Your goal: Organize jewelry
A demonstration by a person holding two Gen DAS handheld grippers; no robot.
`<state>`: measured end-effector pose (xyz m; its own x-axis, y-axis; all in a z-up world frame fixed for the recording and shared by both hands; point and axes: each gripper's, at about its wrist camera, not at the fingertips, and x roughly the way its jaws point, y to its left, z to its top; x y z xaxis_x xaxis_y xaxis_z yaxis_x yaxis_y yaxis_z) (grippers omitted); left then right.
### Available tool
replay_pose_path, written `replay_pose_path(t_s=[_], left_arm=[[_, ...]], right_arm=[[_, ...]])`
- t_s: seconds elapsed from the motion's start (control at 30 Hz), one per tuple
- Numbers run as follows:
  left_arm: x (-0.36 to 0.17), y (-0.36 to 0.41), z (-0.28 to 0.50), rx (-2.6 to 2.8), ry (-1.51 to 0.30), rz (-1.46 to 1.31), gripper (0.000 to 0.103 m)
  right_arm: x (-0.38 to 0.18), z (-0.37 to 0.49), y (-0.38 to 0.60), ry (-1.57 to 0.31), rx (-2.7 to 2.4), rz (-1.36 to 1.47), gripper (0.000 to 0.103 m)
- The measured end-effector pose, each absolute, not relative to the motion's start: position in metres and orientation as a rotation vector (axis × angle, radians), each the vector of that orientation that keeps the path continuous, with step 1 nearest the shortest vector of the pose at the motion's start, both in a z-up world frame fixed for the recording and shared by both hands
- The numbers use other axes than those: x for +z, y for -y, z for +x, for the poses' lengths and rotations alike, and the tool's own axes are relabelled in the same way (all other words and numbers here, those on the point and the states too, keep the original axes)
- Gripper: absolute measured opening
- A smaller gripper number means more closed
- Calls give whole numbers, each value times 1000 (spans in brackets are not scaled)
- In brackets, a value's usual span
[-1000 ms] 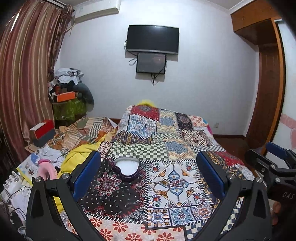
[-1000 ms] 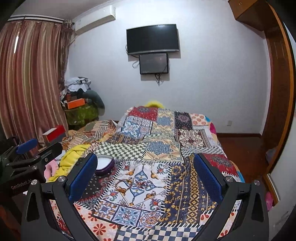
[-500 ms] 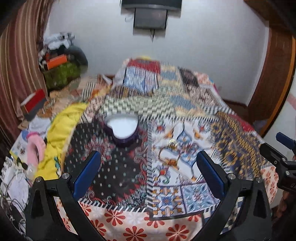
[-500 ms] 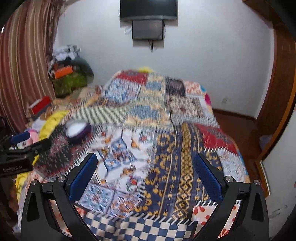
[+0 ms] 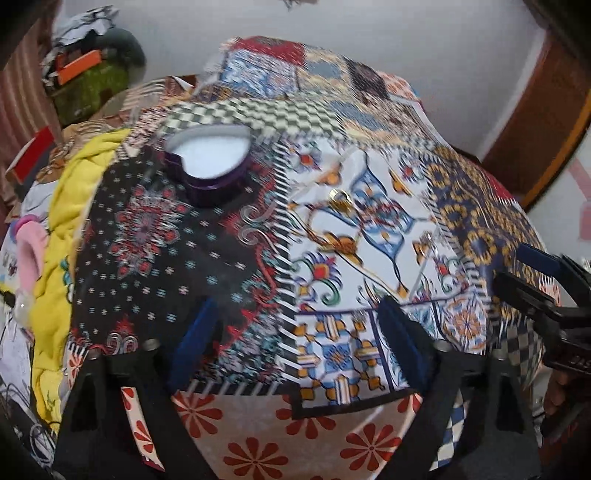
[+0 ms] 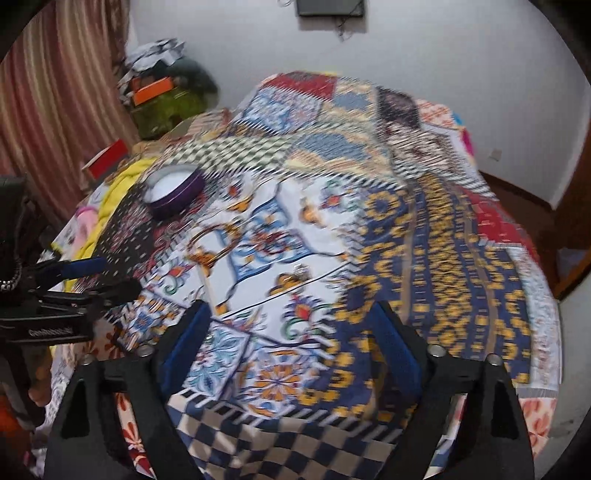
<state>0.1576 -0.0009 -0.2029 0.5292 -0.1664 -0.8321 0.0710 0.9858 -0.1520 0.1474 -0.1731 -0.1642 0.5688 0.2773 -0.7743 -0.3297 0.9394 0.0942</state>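
A bedroom in a home. Ahead of the tongs, a bed under a patchwork quilt [image 5: 332, 229] of many prints. Off to the left, striped curtains [image 6: 66, 110] and a heap of clothes and boxes [image 6: 162, 85] against a plain white wall [image 6: 424, 55]. Far right, a wooden door frame [image 5: 546, 122]. High ahead, a wall-mounted screen [image 6: 328, 7], mostly cut off.

Patchwork bedspread [image 5: 229, 258]: printed woven cloth, matt. Heart-shaped box [image 5: 208, 173]: glossy purple wall, matt white lining. Ring [image 5: 340, 197]: polished gold-coloured metal. Gripper fingers [image 5: 400, 343]: matt black plastic, blue pads of rubber-like finish. Yellow blanket [image 5: 66, 206]: soft quilted cloth. Door frame [image 5: 535, 122]: varnished wood.
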Motion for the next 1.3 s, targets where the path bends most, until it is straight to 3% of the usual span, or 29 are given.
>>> replay_pose_path(t_s=[0.17,0.33,0.5,0.57,0.77,0.97,1.07,1.13,1.3], left_arm=[[-207,8,157,-188,-1022,-93,72],[-213,11,158,-227,-1056,-95,56],[-217,15,157,-250,-1069,-88,53],[-216,17,157,-274,-1067,-87,47],[-223,29,159,-315,-1080,-53,35],[-229,37,165,-323,-1066,-28,32],[-231,40,167,-312,-1056,-2,19],[-232,41,168,-307,-1052,9,4],[-229,38,170,-325,-1052,-27,1]], right_arm=[[-183,152,153,-979,456,-53,56],[-201,153,138,-1040,507,-65,46],[-209,152,128,-1069,543,-80,36],[-213,153,124,-1081,561,-84,25],[-215,152,120,-1062,567,-105,11],[-215,155,123,-1064,559,-87,9],[-215,156,126,-1063,548,-80,9],[-215,156,129,-1065,544,-73,9],[-213,157,133,-1058,522,-63,9]])
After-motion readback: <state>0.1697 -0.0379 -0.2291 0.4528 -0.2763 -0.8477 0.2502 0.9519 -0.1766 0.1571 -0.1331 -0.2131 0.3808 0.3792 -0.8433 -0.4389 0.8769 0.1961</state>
